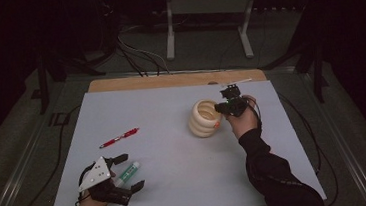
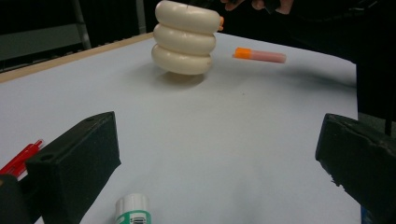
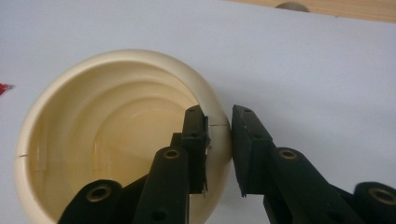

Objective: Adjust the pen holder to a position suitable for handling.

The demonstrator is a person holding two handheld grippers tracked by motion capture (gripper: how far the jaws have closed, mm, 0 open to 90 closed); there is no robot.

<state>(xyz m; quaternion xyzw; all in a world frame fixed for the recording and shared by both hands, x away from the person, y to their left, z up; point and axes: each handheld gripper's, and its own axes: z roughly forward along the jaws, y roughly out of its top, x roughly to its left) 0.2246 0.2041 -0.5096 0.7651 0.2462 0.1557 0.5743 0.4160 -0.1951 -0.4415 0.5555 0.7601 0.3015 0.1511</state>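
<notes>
Cream ribbed plastic cup (image 3: 116, 135) rim pinched by right gripper (image 3: 219, 135) at 3 o'clock; thin-edge grip may slip, tipping cup. Left gripper (image 2: 219, 158) jaws apart.

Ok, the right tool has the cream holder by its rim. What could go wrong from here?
1. The right tool pinches only the rim of the ribbed holder, so it may tilt or slip loose.
2. The orange-capped marker lies close beside the holder and could get knocked.
3. The glue stick lies between the left tool's open jaws; a nudge could roll it.
</notes>
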